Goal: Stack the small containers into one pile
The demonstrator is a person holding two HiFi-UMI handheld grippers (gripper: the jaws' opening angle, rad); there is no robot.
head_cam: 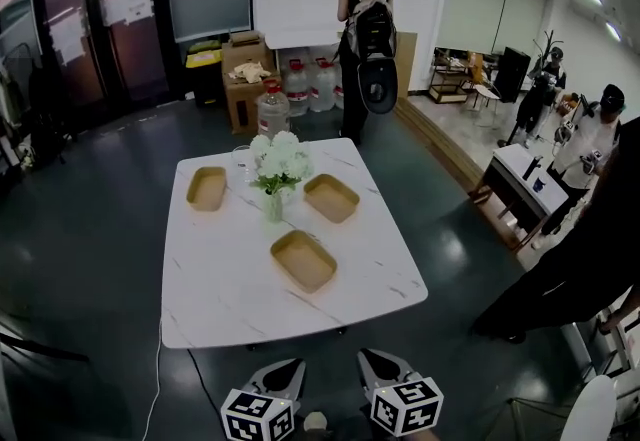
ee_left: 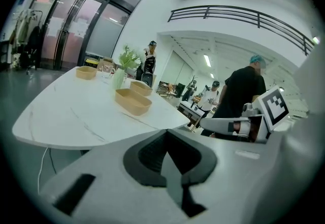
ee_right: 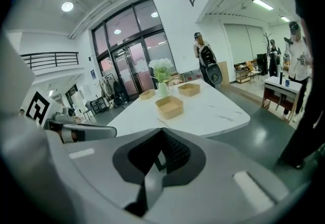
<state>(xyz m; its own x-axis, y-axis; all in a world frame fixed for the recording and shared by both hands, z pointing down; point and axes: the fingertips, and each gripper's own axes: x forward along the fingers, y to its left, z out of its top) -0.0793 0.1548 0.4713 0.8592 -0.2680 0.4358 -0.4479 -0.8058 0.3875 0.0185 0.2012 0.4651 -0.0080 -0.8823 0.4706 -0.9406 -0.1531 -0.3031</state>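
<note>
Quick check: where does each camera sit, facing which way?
Head view: on the person's head, looking down at the table; left gripper and right gripper show at the bottom.
Left gripper view: on the left gripper, facing across the table past its shut fingers; the right gripper shows at right.
Right gripper view: on the right gripper, facing the table, fingers shut; the left gripper shows at left.
Shared: all three show the nearest container and flowers.

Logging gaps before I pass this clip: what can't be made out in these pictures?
Head view: left gripper and right gripper are cut off by the bottom edge.
Head view: glass is partly hidden behind the flowers.
Left gripper view: inner floor of the nearest container is hidden by its own wall.
</note>
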